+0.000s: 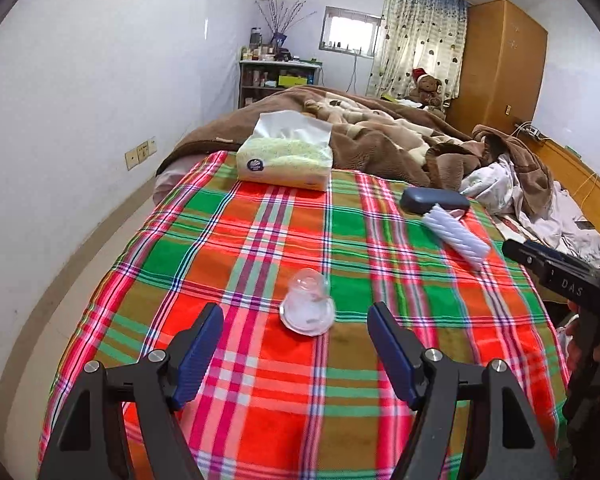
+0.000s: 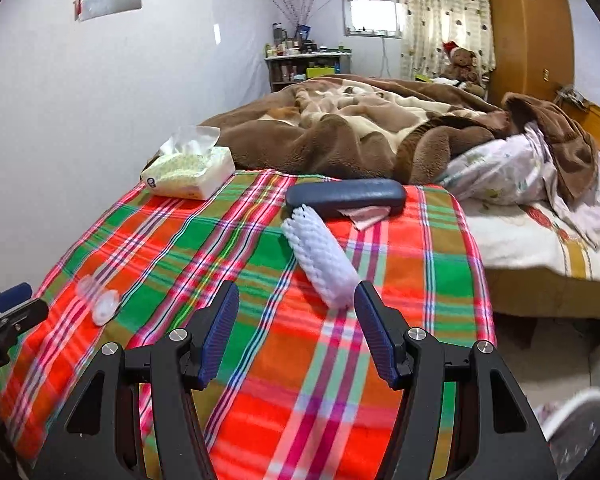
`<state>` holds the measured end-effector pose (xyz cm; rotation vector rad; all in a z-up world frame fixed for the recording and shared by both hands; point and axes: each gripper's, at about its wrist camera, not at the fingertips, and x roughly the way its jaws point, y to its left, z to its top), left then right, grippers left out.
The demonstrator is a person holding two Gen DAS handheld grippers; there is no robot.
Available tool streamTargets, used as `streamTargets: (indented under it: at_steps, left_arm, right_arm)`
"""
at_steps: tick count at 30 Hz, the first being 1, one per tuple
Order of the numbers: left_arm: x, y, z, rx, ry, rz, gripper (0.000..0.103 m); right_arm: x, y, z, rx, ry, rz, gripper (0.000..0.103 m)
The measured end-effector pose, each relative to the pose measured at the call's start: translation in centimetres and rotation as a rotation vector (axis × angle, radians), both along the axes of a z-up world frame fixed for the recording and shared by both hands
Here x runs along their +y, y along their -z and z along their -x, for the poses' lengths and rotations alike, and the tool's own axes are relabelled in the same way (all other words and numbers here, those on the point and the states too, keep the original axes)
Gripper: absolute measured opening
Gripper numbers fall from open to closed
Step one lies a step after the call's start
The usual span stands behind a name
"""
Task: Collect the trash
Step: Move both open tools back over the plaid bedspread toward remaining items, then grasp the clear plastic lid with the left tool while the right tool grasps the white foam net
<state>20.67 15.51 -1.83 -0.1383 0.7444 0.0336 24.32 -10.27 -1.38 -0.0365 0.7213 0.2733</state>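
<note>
A clear plastic cup (image 1: 307, 307) lies on its side on the plaid cloth (image 1: 260, 240), just ahead of my open, empty left gripper (image 1: 296, 316). It also shows in the right wrist view (image 2: 99, 304) at the left. A white foam net sleeve (image 2: 320, 264) lies just ahead of my open, empty right gripper (image 2: 296, 296), near its right finger. The sleeve also shows in the left wrist view (image 1: 456, 236). A pink paper scrap (image 2: 366, 216) sticks out from under a dark blue case (image 2: 344, 196).
A tissue pack (image 1: 286, 152) sits at the cloth's far left. A brown blanket (image 2: 340, 136) and white bedding (image 2: 520, 200) lie beyond. A wall runs along the left; a wooden wardrobe (image 1: 500, 64) stands far right. A white bin rim (image 2: 576, 420) shows on the floor at right.
</note>
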Motion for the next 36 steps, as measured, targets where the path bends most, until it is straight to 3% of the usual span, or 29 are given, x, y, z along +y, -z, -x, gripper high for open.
streamTargets:
  at_steps: [7,16,28,36]
  left_arm:
    - [-0.1,1.3,-2.2,0.023,0.025,-0.008,0.074]
    - [-0.2,3.1,-5.6,0.079,-0.006,-0.037,0.074]
    - [0.4,4.8,-7.2,0.116,-0.017,-0.013,0.074]
    - [0.6,5.1,-7.2,0.121,-0.019,0.000,0.058]
  right_arm:
    - [0.9,0.7,-2.7,-0.006,-0.033,0.098,0.062]
    - [1.5,2.6,-6.1,0.062,-0.070,0.133,0.062]
    - [2.7,4.3,-8.3,0.127,-0.085,0.195,0.062]
    - [2.7,4.5,-8.5,0.153,-0.069,0.167,0.059]
